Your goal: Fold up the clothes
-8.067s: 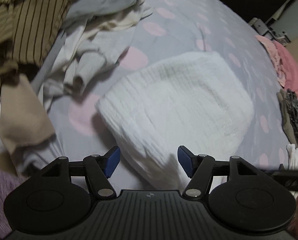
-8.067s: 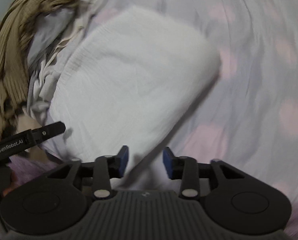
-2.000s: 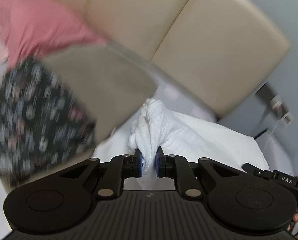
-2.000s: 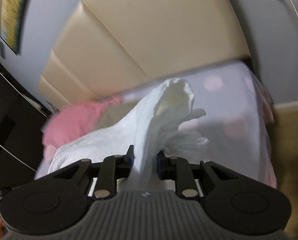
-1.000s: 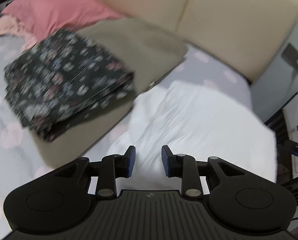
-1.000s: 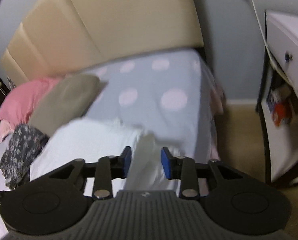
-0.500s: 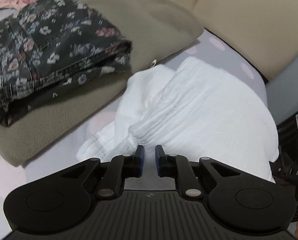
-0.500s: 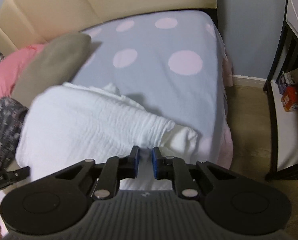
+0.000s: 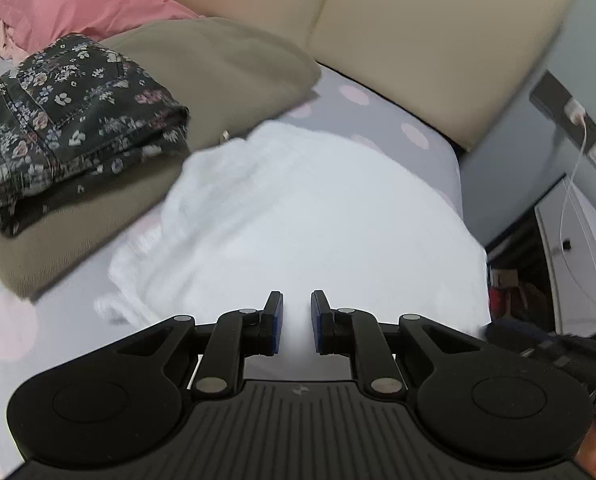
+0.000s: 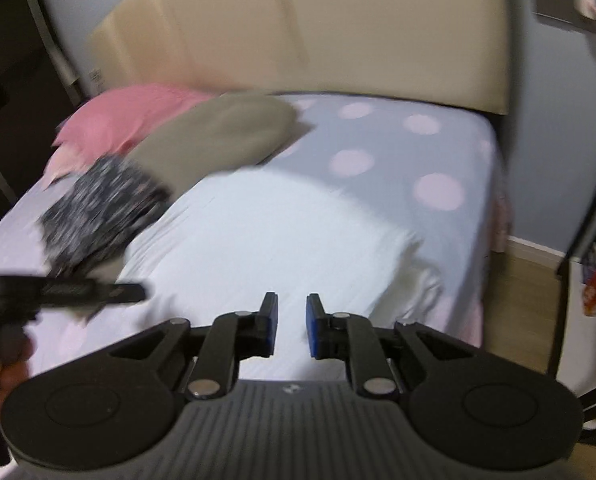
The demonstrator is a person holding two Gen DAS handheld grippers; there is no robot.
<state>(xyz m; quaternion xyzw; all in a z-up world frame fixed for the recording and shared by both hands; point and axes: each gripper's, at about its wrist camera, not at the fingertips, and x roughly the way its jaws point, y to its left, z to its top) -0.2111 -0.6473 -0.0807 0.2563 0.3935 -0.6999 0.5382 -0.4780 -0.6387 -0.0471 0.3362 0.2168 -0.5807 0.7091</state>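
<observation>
Resting flat ahead of both grippers, white garment (image 9: 318, 216) | left gripper (image 9: 297, 322), right gripper (image 10: 291, 325) slightly parted, nothing clamped, released since two seconds back | placement judged done

Bare dotted sheet (image 10: 382, 136) beyond white garment (image 10: 274, 232) — free; floral stack (image 9: 70, 116) on olive pillow (image 9: 226, 68) blocks left — headboard (image 9: 418, 40) behind.

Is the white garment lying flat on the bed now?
Yes, mostly flat: white garment lies spread on the bed, edges rumpled.
</observation>
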